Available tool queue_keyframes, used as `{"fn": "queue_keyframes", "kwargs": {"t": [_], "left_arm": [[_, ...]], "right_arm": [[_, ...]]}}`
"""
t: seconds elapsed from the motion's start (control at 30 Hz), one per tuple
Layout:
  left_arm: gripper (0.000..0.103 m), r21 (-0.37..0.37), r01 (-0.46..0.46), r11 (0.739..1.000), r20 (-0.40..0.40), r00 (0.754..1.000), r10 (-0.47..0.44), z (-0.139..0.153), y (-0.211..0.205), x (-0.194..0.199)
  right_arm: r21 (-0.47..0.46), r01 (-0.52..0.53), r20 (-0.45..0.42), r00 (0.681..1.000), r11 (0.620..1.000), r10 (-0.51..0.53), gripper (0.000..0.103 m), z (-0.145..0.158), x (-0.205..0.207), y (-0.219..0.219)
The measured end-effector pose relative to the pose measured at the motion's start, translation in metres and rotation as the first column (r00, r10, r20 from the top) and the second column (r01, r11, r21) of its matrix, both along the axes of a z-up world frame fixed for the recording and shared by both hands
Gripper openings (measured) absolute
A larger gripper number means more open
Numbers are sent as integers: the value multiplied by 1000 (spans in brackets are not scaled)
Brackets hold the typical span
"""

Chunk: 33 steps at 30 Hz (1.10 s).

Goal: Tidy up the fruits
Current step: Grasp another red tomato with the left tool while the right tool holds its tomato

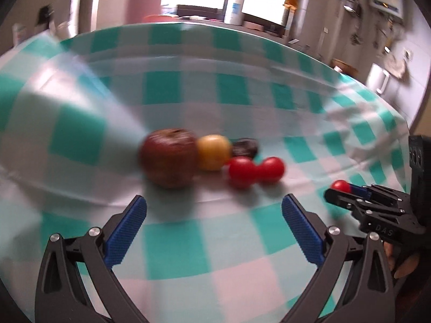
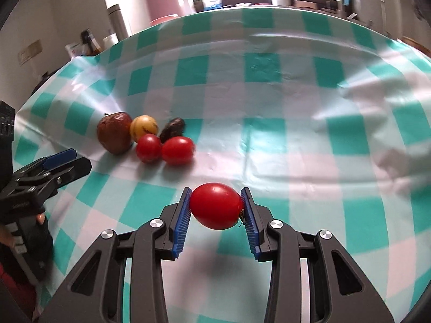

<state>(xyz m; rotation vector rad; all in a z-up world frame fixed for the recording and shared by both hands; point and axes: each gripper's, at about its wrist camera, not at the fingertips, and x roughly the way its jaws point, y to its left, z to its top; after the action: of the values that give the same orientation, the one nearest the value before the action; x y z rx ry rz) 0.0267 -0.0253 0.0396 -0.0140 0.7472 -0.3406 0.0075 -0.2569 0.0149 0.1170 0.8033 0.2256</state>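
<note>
Between the right gripper's (image 2: 216, 210) fingers sat a red tomato (image 2: 216, 206), clenched at both ends and raised above the checked tabletop (image 2: 296, 134). Left gripper (image 1: 214, 231) hung released, gripping nothing, before a cluster: apple (image 1: 169, 157), yellow fruit (image 1: 213, 152), dark fruit (image 1: 244, 147) and two tomatoes (image 1: 256, 171) touching.
</note>
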Motion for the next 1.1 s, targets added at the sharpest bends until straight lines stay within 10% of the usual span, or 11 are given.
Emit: {"fn": "queue_keyframes", "kwargs": {"t": [0.67, 1.1], "left_arm": [[51, 89, -41, 995, -145, 988, 54, -33, -58, 66], [37, -48, -94, 994, -93, 992, 89, -19, -27, 31]], "right_arm": [[114, 47, -9, 999, 992, -47, 37, -4, 3, -19], [162, 50, -20, 999, 986, -47, 37, -9, 3, -26]]}}
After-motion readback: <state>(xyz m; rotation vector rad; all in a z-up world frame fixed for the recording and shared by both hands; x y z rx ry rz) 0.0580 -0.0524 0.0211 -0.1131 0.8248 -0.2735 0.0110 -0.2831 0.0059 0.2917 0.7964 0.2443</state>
